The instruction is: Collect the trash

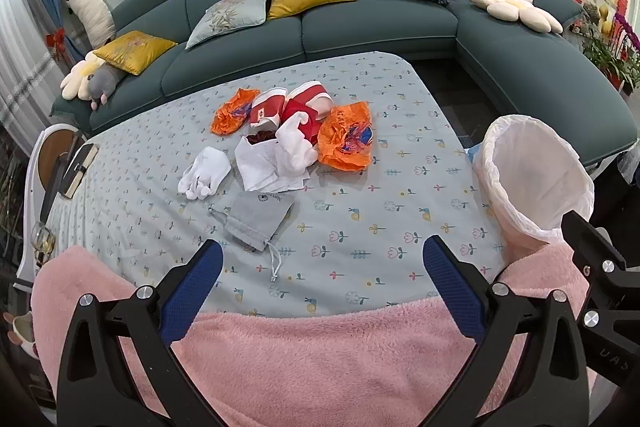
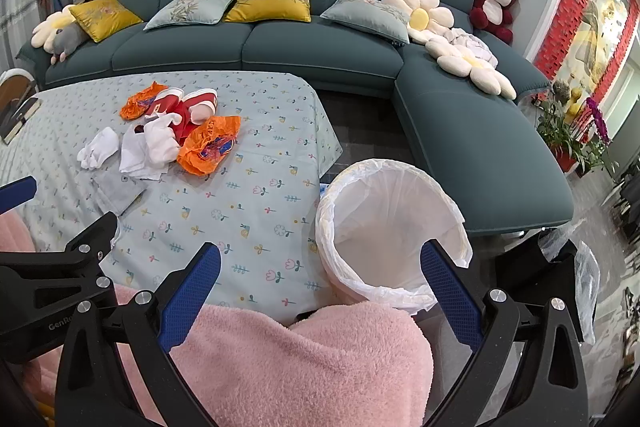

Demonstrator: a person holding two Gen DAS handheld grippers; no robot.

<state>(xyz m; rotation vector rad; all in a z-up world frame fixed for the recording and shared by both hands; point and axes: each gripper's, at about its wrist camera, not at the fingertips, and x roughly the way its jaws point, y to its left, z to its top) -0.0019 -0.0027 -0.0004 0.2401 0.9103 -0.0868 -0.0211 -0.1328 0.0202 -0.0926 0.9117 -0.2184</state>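
A pile of trash lies mid-table: two orange wrappers [image 1: 347,138] [image 1: 232,110], red-and-white paper cups [image 1: 294,107], crumpled white tissue [image 1: 267,163], white gloves [image 1: 204,177] and a grey drawstring pouch [image 1: 260,217]. The pile also shows in the right wrist view [image 2: 208,143]. A bin with a white liner [image 1: 536,175] [image 2: 394,227] stands at the table's right edge. My left gripper [image 1: 322,279] is open and empty, near the table's front edge, short of the pouch. My right gripper [image 2: 320,283] is open and empty, over the table corner beside the bin.
The table [image 1: 400,187] has a light blue flowered cloth. A teal sofa [image 1: 360,27] with cushions and plush toys runs behind and to the right. A book [image 1: 78,169] lies at the table's left. Pink fleece [image 1: 320,359] covers the front. Potted plants [image 2: 572,131] stand far right.
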